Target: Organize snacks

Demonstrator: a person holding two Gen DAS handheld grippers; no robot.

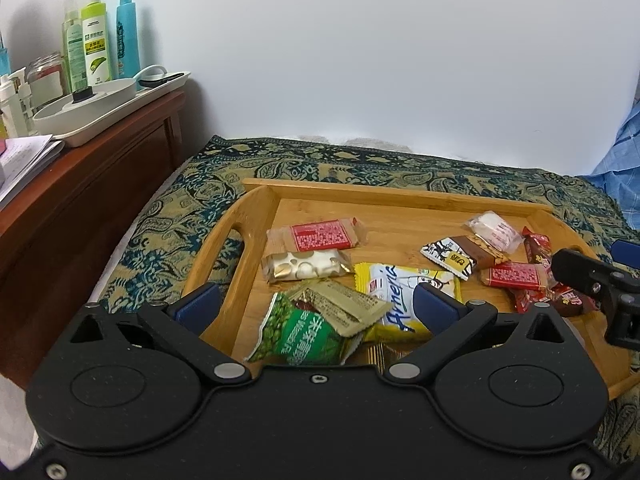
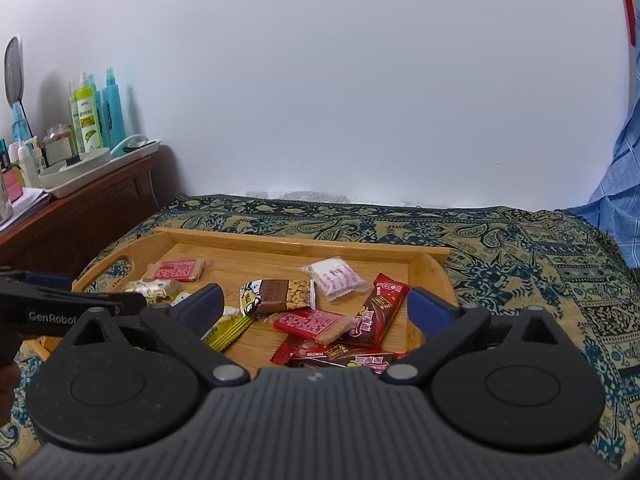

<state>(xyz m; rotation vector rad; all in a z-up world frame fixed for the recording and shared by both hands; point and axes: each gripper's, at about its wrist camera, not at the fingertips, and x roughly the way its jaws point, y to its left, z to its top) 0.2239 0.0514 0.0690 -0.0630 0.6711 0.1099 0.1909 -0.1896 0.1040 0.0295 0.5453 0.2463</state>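
light: soft, even (dim corners) | focus: sharp | edges: fisheye-bent

Both wrist cameras sit low at the near edge of the tray (image 1: 400, 196), facing the far wall. The left view is close over the tray's left half; the right view, slightly higher, looks over its right half. Both share the tray (image 2: 304, 246), patterned cloth (image 1: 400, 164) and far-left bottles (image 2: 96, 120)

One wooden tray (image 1: 256, 196) holds about eleven snack packets: two red-label biscuits (image 1: 323, 236), three dark red bars (image 2: 380, 312), one green pea bag (image 1: 300, 334), one yellow packet (image 1: 404, 292), four others; four spray bottles (image 1: 96, 40) stand beside
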